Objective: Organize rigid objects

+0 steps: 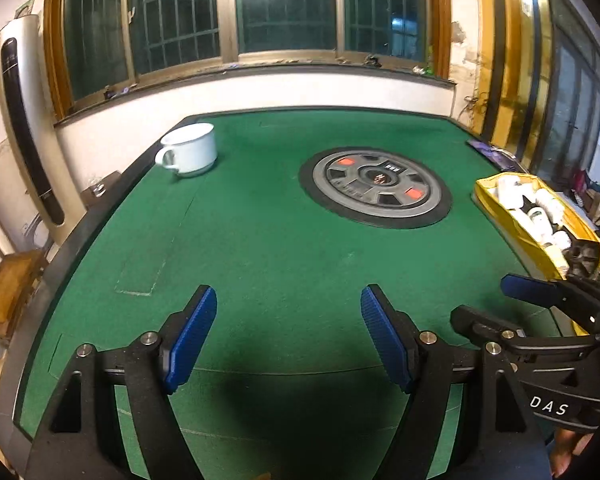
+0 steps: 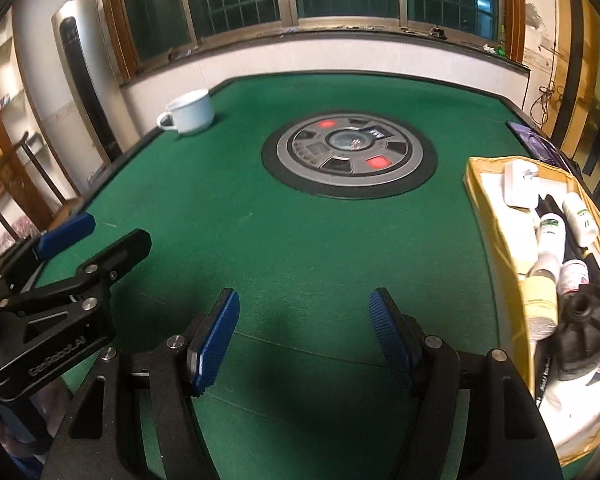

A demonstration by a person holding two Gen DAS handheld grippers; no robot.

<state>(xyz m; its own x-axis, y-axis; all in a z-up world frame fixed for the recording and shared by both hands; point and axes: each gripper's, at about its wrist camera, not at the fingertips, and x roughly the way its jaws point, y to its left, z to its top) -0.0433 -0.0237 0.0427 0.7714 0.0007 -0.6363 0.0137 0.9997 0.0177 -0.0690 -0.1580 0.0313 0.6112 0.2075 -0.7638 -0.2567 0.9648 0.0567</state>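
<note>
Now both grippers are hovering empty over the green table (image 1: 260, 240), with the white mug (image 1: 188, 152) left out by itself.

Both the left gripper (image 1: 288, 300) and the right gripper (image 2: 304, 300) are standing wide with nothing between their pads. The mug is sitting upright near the far left edge, well apart from the yellow box (image 2: 496, 216) of bottles at the right. It is looking like glazed ceramic: stiff, fairly heavy, slick and breakable, so pinching across the rim wall is probably safer than taking the small handle.
</note>
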